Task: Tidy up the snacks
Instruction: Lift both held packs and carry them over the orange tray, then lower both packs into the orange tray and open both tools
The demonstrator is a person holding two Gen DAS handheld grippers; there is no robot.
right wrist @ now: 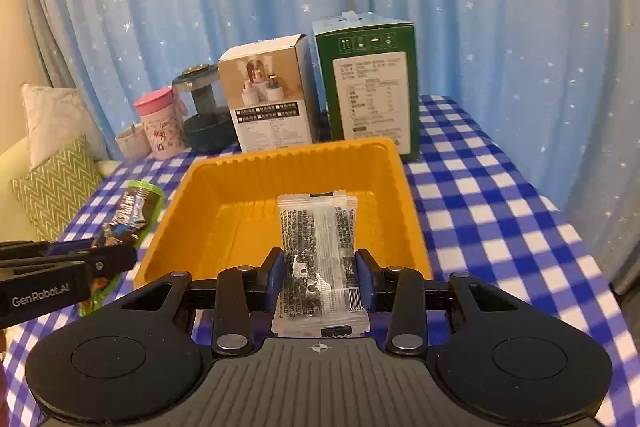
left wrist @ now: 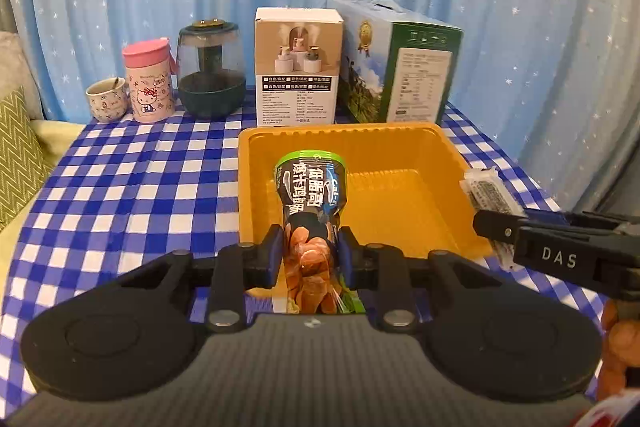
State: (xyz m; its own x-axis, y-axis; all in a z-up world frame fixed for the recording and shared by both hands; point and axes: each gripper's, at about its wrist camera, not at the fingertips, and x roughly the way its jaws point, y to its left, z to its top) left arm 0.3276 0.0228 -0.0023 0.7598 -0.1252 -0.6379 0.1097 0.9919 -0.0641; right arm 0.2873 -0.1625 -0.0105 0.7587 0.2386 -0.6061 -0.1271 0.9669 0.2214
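Observation:
My left gripper (left wrist: 309, 251) is shut on a green-topped dark snack packet (left wrist: 310, 195) printed with orange food; the packet sticks out over the near left part of the yellow tray (left wrist: 400, 135). My right gripper (right wrist: 320, 273) is shut on a clear packet of dark seeds (right wrist: 318, 239), held over the near rim of the yellow tray (right wrist: 288, 155). In the left wrist view the right gripper (left wrist: 492, 225) shows at the right edge with the clear packet (left wrist: 486, 193). In the right wrist view the left gripper (right wrist: 128, 253) shows at the left with the dark packet (right wrist: 130, 213).
A blue-and-white checked cloth (left wrist: 132, 187) covers the table. Along the back stand a small cup (left wrist: 106, 99), a pink-lidded mug (left wrist: 148, 83), a dark glass humidifier (left wrist: 210, 71), a white box (left wrist: 298, 67) and a green carton (left wrist: 404, 63). A starred blue curtain hangs behind; cushions (right wrist: 60, 183) lie at the left.

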